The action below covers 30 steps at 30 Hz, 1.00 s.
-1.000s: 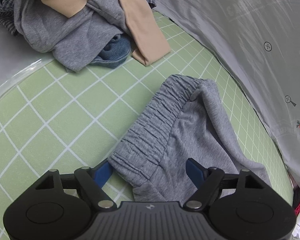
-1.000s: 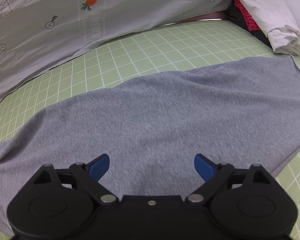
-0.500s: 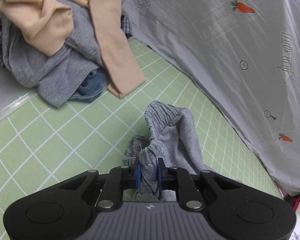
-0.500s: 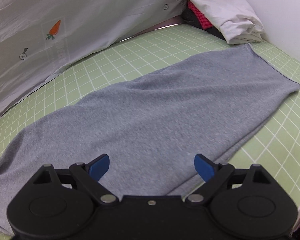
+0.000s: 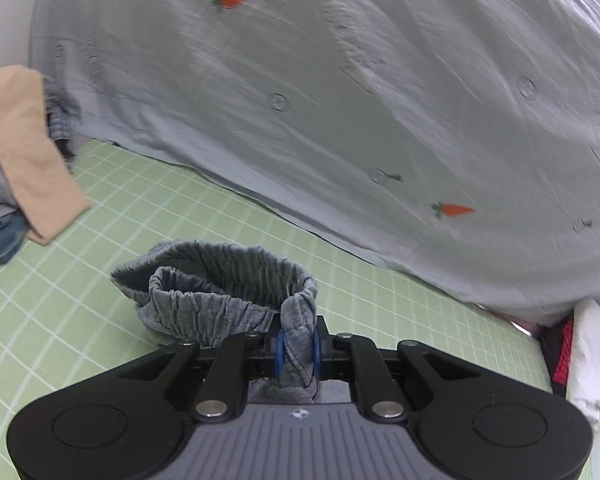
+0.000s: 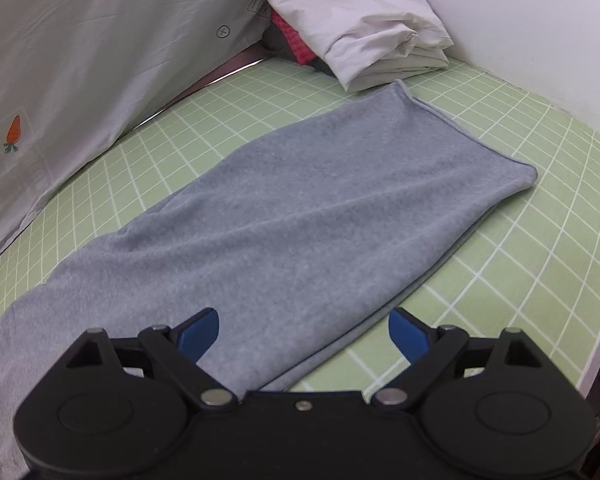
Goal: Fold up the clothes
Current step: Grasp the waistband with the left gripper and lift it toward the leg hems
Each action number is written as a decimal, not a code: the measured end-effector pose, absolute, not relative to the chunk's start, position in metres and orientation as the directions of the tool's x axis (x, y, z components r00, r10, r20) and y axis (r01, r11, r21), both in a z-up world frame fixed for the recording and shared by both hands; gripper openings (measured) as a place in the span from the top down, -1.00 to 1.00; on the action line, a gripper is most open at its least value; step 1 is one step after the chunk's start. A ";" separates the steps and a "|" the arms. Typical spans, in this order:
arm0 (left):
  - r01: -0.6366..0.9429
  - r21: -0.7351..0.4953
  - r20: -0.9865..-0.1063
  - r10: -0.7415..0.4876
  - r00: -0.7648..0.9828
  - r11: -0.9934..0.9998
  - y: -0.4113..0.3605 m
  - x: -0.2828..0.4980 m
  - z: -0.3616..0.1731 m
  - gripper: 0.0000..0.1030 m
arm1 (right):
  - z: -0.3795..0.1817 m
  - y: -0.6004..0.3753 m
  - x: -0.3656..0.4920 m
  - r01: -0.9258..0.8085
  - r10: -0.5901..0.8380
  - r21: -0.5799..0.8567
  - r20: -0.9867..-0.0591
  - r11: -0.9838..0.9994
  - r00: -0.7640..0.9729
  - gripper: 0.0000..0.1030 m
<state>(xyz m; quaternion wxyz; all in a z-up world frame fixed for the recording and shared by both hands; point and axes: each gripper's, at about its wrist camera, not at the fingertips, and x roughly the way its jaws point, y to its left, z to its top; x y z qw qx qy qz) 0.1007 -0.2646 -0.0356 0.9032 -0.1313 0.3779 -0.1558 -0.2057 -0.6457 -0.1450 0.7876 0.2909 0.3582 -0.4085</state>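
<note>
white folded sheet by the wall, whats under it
Under the white sheet, a red checked cloth and something dark stick out at its left edge. How far they run beneath is hidden, and so is anything else in the stack.

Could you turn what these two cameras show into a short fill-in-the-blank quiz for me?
1. The left hand-held gripper is shut on the grey trousers' elastic ____.
2. The right hand-held gripper hangs ____ over the trouser leg.
3. The bedsheet under the trousers is ____ with white lines.

Missing words: waistband; open; green
</note>
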 end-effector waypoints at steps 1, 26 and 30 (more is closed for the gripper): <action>0.215 -0.347 -0.647 -0.399 0.650 0.913 -0.283 0.093 -0.039 0.74 | -0.146 -0.658 -0.211 0.856 -0.440 0.167 -0.800 0.490 0.408 -0.79; 0.228 -0.161 -0.853 -0.252 0.457 0.960 -0.388 0.085 -0.100 -0.07 | -0.195 -0.788 -0.233 0.917 -0.496 0.101 -0.815 0.386 0.299 -0.83; 0.225 -0.153 -0.872 -0.239 0.426 0.962 -0.401 0.100 -0.112 -0.05 | -0.198 -0.787 -0.233 0.922 -0.505 0.079 -0.817 0.379 0.277 -0.83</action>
